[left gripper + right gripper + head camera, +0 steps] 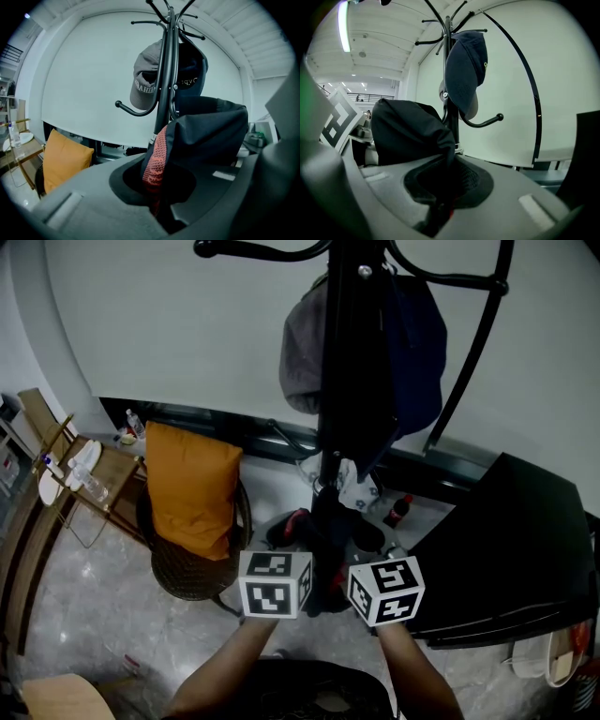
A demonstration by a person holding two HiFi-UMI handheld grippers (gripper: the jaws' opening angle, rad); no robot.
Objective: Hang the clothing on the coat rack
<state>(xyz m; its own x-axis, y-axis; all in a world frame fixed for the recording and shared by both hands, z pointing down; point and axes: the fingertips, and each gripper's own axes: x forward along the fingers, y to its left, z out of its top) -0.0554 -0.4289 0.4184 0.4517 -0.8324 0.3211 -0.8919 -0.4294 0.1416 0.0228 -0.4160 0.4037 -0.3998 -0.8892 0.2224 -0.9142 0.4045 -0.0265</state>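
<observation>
Being held up just in front of the coat rack (361, 381), the dark clothing (206, 136) is pinched by both grippers. It is bunched up near the low part of the rack's pole and is not on any hook yet.

The left gripper (159, 206) is pressed shut on the clothing, at an edge where a red knitted strip (154, 164) can be seen. The cloth is pushed up in a heap above its jaws, right in front of the pole.

The right gripper (438, 211) is also squeezed shut on the clothing. A fold of the dark cloth is caught between its jaws, and the rest is piled up just left of the pole in the right gripper view.

Higher up on the rack, two caps are hung. A grey cap (143, 84) is seen on one side of the pole and a dark blue cap (464, 70) on the other. Below the caps, a curved hook (485, 123) is left bare.

An orange cushion (192, 488) is set on a round chair (192, 573) to the left of the rack. A big black piece of furniture (506, 559) is seen to the rack's right.
</observation>
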